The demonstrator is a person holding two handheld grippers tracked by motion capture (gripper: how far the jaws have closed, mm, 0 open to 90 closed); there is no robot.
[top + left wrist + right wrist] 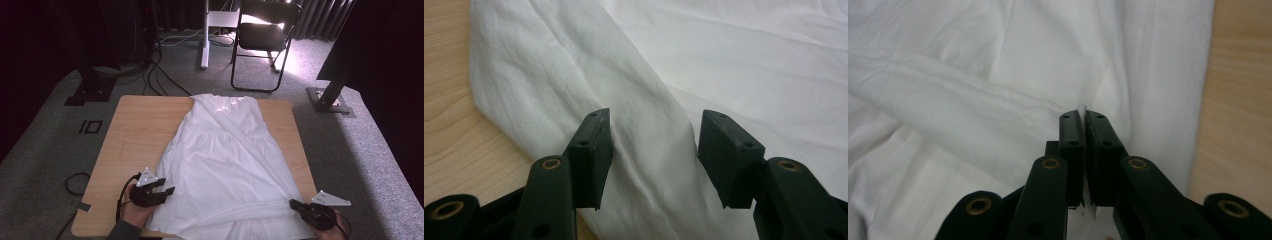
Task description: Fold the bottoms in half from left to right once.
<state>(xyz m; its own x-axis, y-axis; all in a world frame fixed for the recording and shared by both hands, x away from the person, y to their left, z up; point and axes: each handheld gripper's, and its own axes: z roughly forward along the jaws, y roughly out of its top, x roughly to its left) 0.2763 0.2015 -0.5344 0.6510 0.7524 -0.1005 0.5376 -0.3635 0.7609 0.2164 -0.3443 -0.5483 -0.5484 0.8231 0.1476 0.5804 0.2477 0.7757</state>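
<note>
The right gripper (1083, 117) is clamped tight, and a thin fold of the white dress (973, 100) is pinched between its pads; in the high view that right gripper (296, 204) is seen at the hem's right corner, near the table's front edge. The left gripper (651, 145) is spread apart, a ridge of cloth is straddled but not pressed, so nothing is gripped on that side. From above, the left gripper (167, 187) is seen at the dress's (225, 160) left edge.

The dress is laid flat on the wooden table (135, 130). Its long axis is run from the near edge to the far one, the narrow top pointed away towards the folding chair (265, 35), the wide hem turned to the person.

Risk is judged as follows: if a pull is made on the right alone, the cloth is likely to be dragged askew and bunched, because the left corner is not yet secured. The thin pinch could also be lost under tension.
</note>
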